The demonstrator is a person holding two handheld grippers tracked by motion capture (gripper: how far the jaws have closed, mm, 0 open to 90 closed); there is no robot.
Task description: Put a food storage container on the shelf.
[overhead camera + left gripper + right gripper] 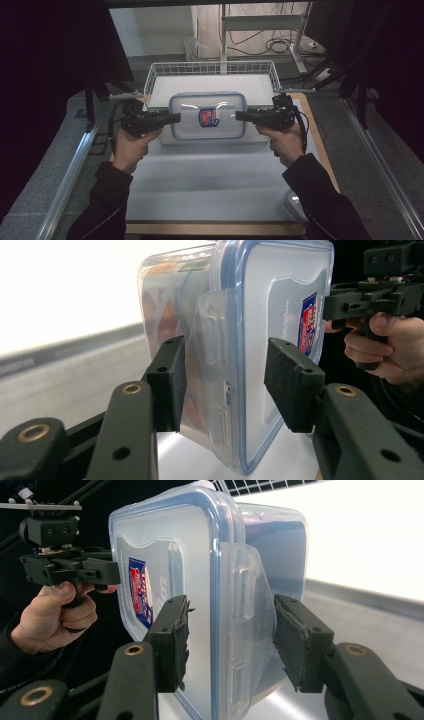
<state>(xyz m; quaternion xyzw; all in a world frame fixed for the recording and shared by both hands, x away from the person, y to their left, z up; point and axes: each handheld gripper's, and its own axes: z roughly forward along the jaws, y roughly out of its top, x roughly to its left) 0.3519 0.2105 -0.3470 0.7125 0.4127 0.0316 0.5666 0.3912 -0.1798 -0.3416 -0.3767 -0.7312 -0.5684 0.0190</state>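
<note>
1. The print on the container's label (209,117) is too small to read from above, and in the left gripper view it (307,320) is partly covered by the right gripper (350,301).
2. What lies inside the clear container (210,340) shows only as blurred orange and green shapes.
3. A pale object (295,204) at the table's near right edge is partly hidden by the right sleeve (325,200).
4. The background beyond the container in both gripper views is washed out white.
5. The left gripper (225,385) is cut off by the bottom edge.
</note>
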